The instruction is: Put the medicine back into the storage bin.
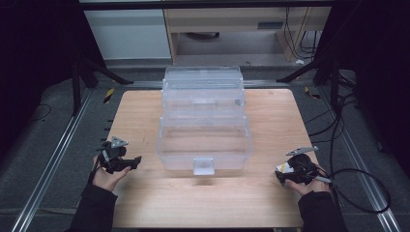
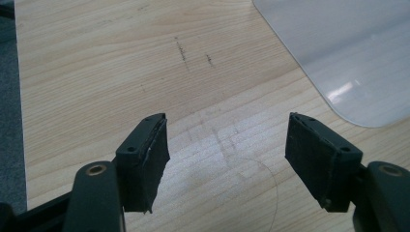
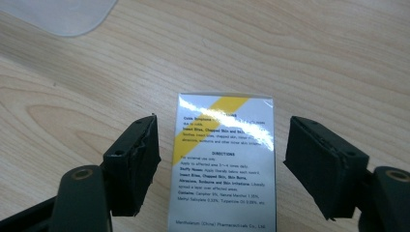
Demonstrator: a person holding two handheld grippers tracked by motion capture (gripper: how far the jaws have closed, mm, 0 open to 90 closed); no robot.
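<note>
The right tool (image 3: 222,164) is gaping wide around a small printed carton (image 3: 225,164) lying flat between its jaws; light and crushable, it is inviting a gentle pinch across its long sides. The left tool (image 2: 227,164) is also gaping, empty.

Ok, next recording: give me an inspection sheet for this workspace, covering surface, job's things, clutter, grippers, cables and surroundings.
Surface: light wooden tabletop, faint pencil-like marks near the left gripper.
Job's things: clear plastic storage box, open and looking empty, lid tilted back; small white carton with yellow stripe and printed directions, flat on the table.
Clutter: nothing seen.
Grippers: left gripper open over bare wood; right gripper open, jaws either side of the carton.
Cables: black cable looping off the right edge.
Surroundings: grey floor, metal rails, dark frame legs.
</note>
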